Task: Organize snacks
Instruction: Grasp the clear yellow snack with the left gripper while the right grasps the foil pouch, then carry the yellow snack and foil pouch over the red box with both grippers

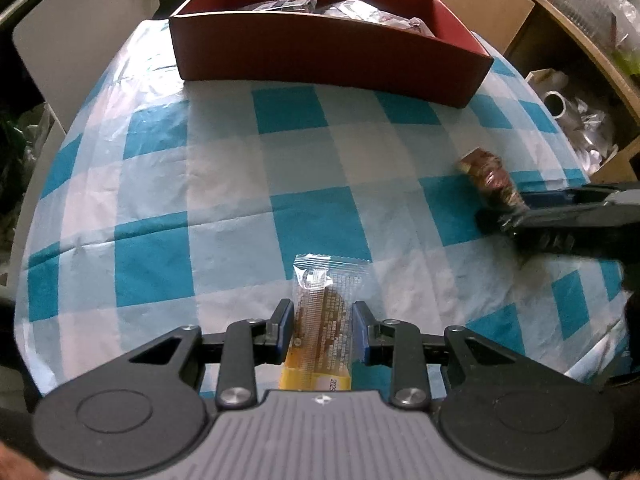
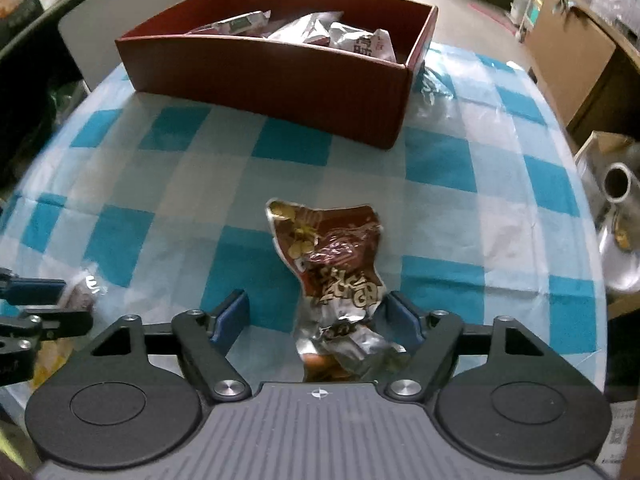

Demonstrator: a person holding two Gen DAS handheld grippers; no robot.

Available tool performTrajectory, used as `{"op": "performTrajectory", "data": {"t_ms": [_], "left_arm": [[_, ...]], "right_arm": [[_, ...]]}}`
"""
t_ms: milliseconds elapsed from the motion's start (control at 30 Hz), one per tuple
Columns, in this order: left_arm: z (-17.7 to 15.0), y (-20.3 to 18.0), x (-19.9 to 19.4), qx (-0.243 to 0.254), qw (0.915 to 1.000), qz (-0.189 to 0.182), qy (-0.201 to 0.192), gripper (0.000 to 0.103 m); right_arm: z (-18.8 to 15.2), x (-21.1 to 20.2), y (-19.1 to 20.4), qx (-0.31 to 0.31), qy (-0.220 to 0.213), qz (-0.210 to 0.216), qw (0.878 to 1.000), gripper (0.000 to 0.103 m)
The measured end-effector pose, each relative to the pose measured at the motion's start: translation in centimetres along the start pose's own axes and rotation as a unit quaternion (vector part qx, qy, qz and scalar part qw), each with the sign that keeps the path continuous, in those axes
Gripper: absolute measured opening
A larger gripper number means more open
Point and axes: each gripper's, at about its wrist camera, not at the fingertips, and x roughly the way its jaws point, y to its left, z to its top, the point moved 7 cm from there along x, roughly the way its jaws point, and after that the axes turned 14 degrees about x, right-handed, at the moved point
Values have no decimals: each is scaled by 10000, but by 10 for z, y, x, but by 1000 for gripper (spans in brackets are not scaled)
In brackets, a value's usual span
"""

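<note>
cloth (image 1: 224,184) open; red box (image 1: 320,60) walls far edge.
</note>
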Motion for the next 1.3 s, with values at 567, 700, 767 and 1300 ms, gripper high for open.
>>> {"op": "performTrajectory", "data": {"t_ms": [567,700,767,1300], "left_arm": [[28,5,-20,-10,9987,41,-512,27],[36,9,-21,-25,9981,133,-597,27],[40,10,-22,-33,9978,157,-642,27],[85,26,-34,25,9929,454,-1101,27]], "right_arm": [[24,-42,2,359,-493,569,9965,51],[31,-45,10,308,-578,652,9957,51],[34,-48,11,303,-631,696,9951,51],[65,-59,17,441,-984,890,9902,51]]}}
